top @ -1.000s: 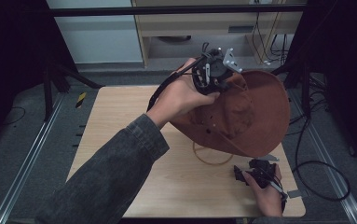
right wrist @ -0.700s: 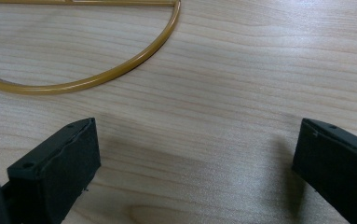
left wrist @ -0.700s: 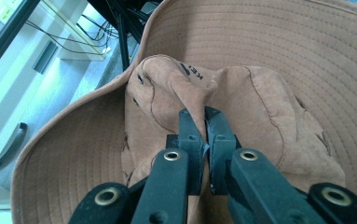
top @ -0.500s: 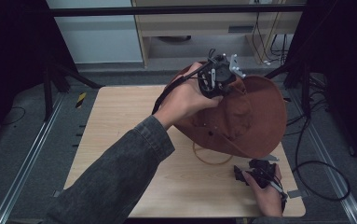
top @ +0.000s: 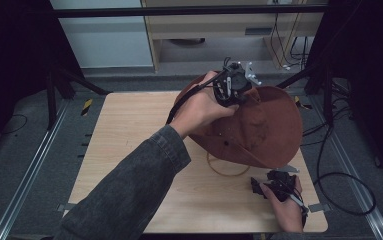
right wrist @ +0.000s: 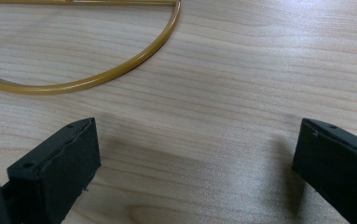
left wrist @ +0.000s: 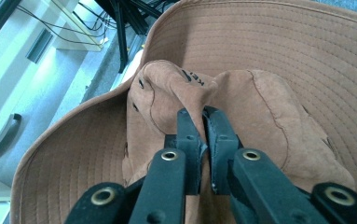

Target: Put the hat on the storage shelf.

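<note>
Left gripper point(left wrist: 203, 140) pinches a fold of the crown of a brown suede wide-brimmed hat point(top: 264, 125), jaws nearly together with the leather squeezed between them. In the high view the left gripper point(top: 232, 87) sits at the hat's far upper edge, held by the person's left hand point(top: 199, 107), dark denim sleeve point(top: 129, 190) running in from the bottom. The hat is tilted up over the right half of the light wooden table point(top: 124, 145), crown side facing the gripper, brim spreading wide toward the right table edge. In the left gripper view the stitched brim point(left wrist: 306, 60) curves around behind the pinched crown, with small eyelets on the crown's left side.

Right gripper point(top: 274, 182) rests low near the table's front right corner, in the person's right hand point(top: 286, 205). In its own view the right gripper point(right wrist: 195, 158) has jaws spread wide, empty, just above bare wood. A thin yellow-brown hoop point(right wrist: 97, 77) lies flat on the table ahead of the jaws, apart from them; in the high view this hoop point(top: 227, 172) lies partly under the hat's lower edge.
</note>
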The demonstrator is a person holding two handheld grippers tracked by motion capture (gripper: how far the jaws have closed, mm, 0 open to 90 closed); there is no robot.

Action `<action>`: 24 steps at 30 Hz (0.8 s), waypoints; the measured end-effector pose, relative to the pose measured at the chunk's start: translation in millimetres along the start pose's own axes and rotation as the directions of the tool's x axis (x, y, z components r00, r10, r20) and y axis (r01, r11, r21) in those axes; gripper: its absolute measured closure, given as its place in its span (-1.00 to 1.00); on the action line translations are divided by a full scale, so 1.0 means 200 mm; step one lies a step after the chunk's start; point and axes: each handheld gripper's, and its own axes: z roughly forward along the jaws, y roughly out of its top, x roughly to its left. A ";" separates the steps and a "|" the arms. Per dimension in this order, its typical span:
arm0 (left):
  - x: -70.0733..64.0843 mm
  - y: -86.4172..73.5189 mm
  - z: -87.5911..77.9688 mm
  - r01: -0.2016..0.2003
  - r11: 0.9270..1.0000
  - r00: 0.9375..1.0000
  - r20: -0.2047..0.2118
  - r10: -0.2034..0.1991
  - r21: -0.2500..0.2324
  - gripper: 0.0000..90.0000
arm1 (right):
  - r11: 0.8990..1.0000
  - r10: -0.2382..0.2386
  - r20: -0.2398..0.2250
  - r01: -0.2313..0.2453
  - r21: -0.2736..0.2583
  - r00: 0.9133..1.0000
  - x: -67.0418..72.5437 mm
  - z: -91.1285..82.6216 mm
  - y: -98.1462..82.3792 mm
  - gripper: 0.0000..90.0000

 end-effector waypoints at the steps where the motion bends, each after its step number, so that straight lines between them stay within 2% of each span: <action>1: 0.00 0.00 0.00 0.000 1.000 1.000 0.001 0.000 -0.002 0.87 | 1.000 -0.002 -0.002 0.002 -0.001 1.000 0.00 0.00 0.00 -0.99; 6: 0.00 -0.03 0.01 0.017 1.000 1.000 -0.006 -0.017 -0.013 0.68 | 1.000 -0.005 0.000 0.005 -0.001 1.000 0.00 0.00 0.00 -0.99; 16: 0.01 -0.05 -0.03 0.051 0.996 0.998 -0.022 -0.052 -0.067 0.23 | 1.000 -0.005 0.000 0.005 0.000 1.000 0.00 0.00 0.00 -0.99; 21: 0.01 -0.06 -0.05 0.081 0.994 0.997 -0.010 -0.082 -0.080 -0.14 | 1.000 -0.003 0.002 0.003 0.002 1.000 0.00 0.00 0.00 -0.99; 24: 0.00 -0.07 -0.08 0.085 0.993 0.996 -0.012 -0.086 -0.088 -0.36 | 1.000 -0.005 0.000 0.005 0.001 1.000 0.00 0.00 0.00 -0.99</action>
